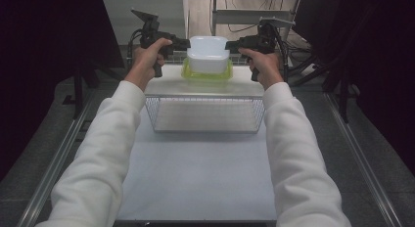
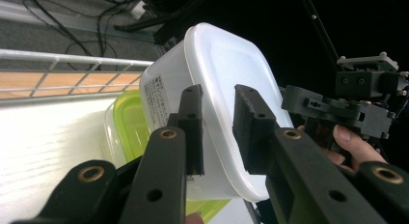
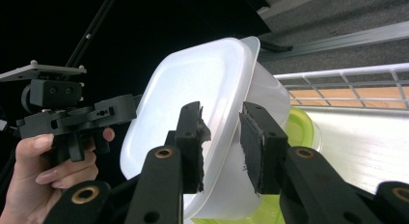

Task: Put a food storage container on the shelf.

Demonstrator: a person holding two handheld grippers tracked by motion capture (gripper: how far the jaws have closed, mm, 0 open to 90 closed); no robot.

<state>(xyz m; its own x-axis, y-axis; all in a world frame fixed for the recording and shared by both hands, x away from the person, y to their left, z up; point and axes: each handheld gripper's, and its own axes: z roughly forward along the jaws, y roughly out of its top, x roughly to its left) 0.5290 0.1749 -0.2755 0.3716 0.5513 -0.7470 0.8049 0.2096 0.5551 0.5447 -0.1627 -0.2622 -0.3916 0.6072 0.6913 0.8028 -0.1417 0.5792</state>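
Observation:
A white lidded plastic container [image 1: 209,53] is at the far end of the table, directly over a clear container with a green lid [image 1: 207,74]; I cannot tell whether the two touch. My left gripper [image 1: 188,42] is shut on the white container's left rim [image 2: 219,89], one jaw on each side of the lid edge. My right gripper [image 1: 229,45] is shut on its right rim [image 3: 226,89] the same way. The green-lidded container [image 2: 126,122] [image 3: 300,123] shows just behind the white one in both gripper views.
A wire mesh basket [image 1: 205,129] stands on the white table between the containers and me. A wire rack edge [image 2: 72,57] [image 3: 347,72] runs behind the containers. Cables and dark stands lie beyond the table's far end.

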